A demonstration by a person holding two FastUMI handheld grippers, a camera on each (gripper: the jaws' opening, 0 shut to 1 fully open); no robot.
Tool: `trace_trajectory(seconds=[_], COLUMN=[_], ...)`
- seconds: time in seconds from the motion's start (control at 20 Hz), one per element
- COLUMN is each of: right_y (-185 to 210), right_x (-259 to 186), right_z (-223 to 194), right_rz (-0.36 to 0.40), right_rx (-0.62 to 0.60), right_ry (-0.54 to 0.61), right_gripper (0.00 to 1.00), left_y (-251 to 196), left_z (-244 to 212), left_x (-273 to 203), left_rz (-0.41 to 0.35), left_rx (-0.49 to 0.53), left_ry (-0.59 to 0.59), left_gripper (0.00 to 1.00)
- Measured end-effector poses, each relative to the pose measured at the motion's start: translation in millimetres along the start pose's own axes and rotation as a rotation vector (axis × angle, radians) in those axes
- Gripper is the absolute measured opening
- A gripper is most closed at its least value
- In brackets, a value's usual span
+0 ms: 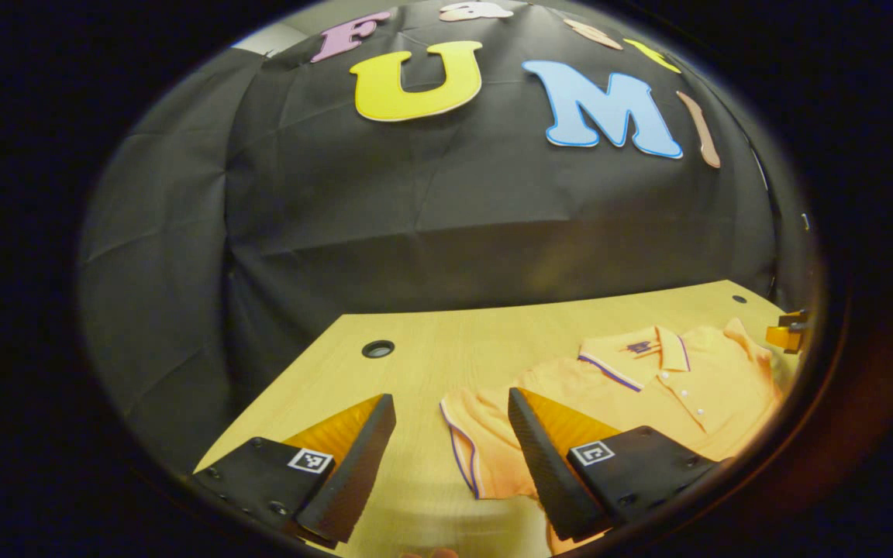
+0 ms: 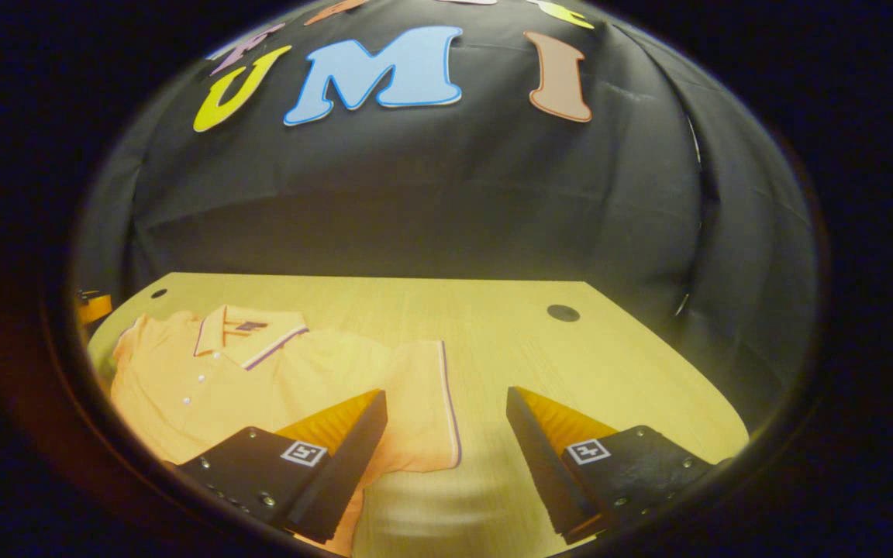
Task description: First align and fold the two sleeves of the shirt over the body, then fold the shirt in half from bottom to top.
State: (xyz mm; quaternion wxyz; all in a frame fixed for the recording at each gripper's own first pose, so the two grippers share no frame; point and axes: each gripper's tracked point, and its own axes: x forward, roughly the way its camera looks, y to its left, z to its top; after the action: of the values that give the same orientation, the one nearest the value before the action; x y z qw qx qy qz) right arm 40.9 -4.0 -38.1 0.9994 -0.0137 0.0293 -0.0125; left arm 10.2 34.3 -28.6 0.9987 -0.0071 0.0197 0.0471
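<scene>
shirt (image 1: 679, 387) near table (image 1: 431, 356) edge, fingers (image 2: 361, 442) apart

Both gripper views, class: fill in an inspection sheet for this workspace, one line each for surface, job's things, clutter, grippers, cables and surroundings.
Surface: wooden table with round holes.
Job's things: orange polo shirt lies flat, collar toward the wall, both sleeves spread out and unfolded; one sleeve by the left gripper, the other sleeve by the right.
Clutter: nothing seen.
Grippers: left gripper open above the table, holding nothing; right gripper open, holding nothing.
Cables: nothing seen.
Surroundings: black cloth wall behind the table.
</scene>
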Motion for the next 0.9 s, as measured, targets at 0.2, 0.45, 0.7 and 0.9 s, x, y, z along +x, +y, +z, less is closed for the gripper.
trace_trajectory(seconds=[0.2, 0.45, 0.7, 0.9], right_y=[2.5, 14.7, 21.9, 31.3], right_x=[7.4, 10.8, 11.1, 10.6], right_z=[-18.3, -31.3, -31.1, -16.5], right_rz=[-0.001, 0.046, 0.059, 0.084], right_rx=[0.012, 0.035, 0.052, 0.117], right_ry=[0.082, 0.171, 0.176, 0.144], right_gripper=[0.95, 0.75, 0.21, 0.00], left_y=[-3.4, -6.4, -6.4, -5.4], left_z=[-3.1, -10.0, -11.0, -12.6], left_x=[2.9, 5.5, 4.9, 4.4], left_rz=[-0.015, -0.023, -0.024, -0.023], left_rx=[-0.012, -0.016, -0.024, -0.025], left_ry=[0.005, 0.028, 0.031, 0.035], left_gripper=[1.00, 0.95, 0.91, 0.91])
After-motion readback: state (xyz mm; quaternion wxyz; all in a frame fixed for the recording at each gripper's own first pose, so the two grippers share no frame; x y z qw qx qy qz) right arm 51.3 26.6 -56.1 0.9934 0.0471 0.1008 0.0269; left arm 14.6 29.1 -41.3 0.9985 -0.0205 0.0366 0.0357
